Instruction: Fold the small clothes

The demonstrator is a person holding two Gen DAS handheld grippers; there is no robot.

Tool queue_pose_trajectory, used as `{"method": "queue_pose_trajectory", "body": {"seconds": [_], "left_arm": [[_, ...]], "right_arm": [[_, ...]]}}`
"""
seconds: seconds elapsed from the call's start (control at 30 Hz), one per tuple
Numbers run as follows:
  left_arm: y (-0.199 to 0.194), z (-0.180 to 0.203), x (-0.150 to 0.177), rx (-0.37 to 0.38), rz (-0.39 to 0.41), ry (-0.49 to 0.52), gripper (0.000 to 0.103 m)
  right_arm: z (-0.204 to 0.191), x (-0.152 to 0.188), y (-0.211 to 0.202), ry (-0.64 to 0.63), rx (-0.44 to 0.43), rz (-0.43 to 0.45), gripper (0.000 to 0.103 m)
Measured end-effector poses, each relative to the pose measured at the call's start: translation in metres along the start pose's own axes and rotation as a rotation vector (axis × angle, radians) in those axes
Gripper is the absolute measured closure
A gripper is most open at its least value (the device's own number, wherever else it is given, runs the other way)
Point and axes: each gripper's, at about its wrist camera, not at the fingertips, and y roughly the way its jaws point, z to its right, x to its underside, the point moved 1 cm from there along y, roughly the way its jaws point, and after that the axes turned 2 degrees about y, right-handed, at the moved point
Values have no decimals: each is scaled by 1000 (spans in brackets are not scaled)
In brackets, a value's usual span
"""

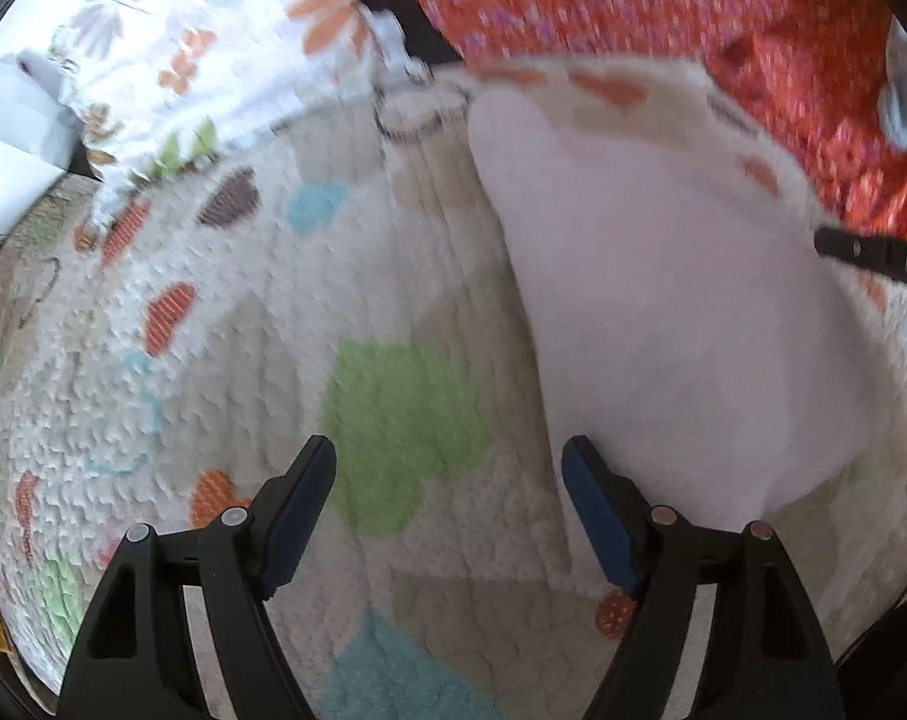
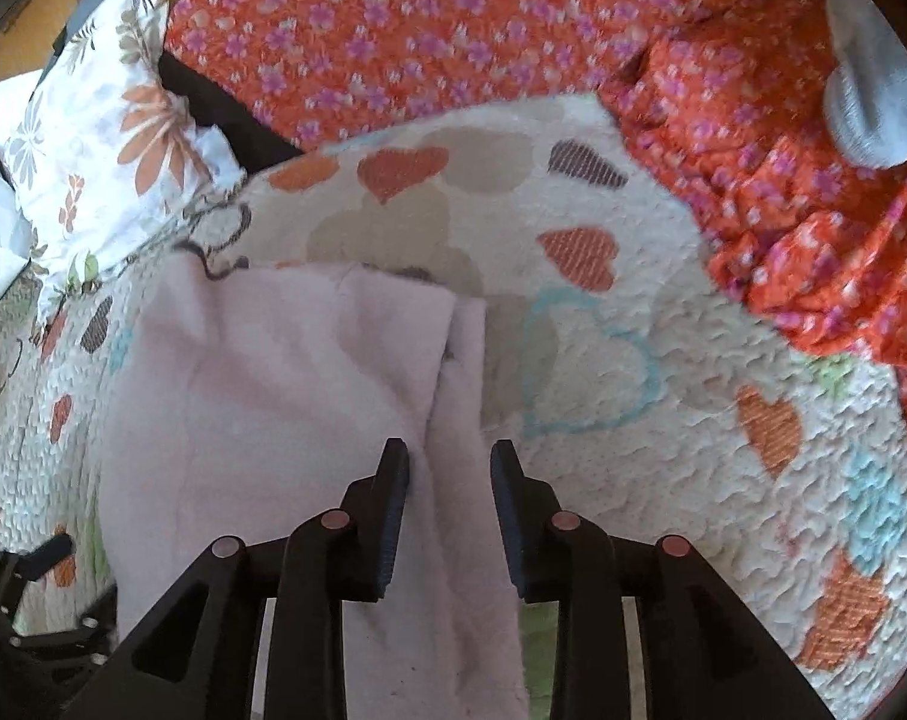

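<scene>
A pale pink garment (image 2: 261, 396) lies folded on the heart-patterned quilt (image 2: 663, 432); in the left wrist view the garment (image 1: 663, 312) looks nearly white and fills the right half. My right gripper (image 2: 449, 462) hovers over the garment's narrow right-hand strip, jaws a little apart, and the cloth shows in the gap with neither pad pressing it. My left gripper (image 1: 453, 462) is open wide over the quilt (image 1: 213, 360), nothing between its fingers, its right finger beside the garment's left edge. A black fingertip (image 1: 873, 255) of the right gripper pokes in at the right edge.
A white floral pillow (image 2: 105, 120) lies at the far left. An orange blanket with pink flowers (image 2: 453, 30) is bunched across the back and right side, with a grey sock (image 2: 873, 114) on it. Black hardware (image 2: 27, 594) sits at the lower left.
</scene>
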Motion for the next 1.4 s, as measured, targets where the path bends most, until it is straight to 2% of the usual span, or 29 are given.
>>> {"method": "queue_pose_trajectory", "body": {"seconds": [0.03, 0.1, 0.17, 0.37, 0.43, 0.5, 0.6, 0.73, 0.83, 0.93, 1.0, 1.07, 1.17, 1.27, 1.4], "left_arm": [[-6, -1, -2, -8, 25, -4, 26], [-14, -2, -5, -27, 61, -9, 26], [-16, -1, -8, -18, 74, -18, 26], [5, 16, -20, 23, 23, -13, 26], [14, 21, -23, 18, -1, -6, 26], [20, 26, -24, -8, -19, 12, 19], [22, 29, -22, -40, -22, 45, 16], [17, 19, -18, -16, -29, 30, 16], [11, 2, -14, -21, -22, -9, 16], [7, -18, -12, -25, -32, -59, 16], [7, -29, -9, -22, -41, -85, 16], [6, -39, -5, -21, -47, -102, 16], [5, -48, 0, -24, -54, -111, 16], [3, -57, 5, -21, -58, -126, 16], [3, -70, 6, 11, -68, -166, 16]], "right_arm": [[2, -1, -7, 5, 9, 28, 70], [4, -3, -16, 19, 4, 59, 62], [5, -5, -20, 30, -9, 74, 61], [0, -2, -17, 17, -23, 54, 61], [-2, -1, -15, 10, -27, 50, 61], [-2, 1, -15, 3, -25, 48, 61], [-4, 1, -13, 8, -37, 40, 61], [-14, -2, -16, 42, -138, 36, 61], [-37, -3, -16, 32, -226, 23, 61], [-66, -2, -10, -19, -277, -3, 62], [-86, 0, 0, -64, -308, -41, 71], [-100, 4, 14, -103, -287, -81, 72], [-112, 15, 51, -152, -229, -195, 72], [-114, 14, 50, -153, -212, -167, 73], [-117, 2, 22, -146, -252, -66, 73]]}}
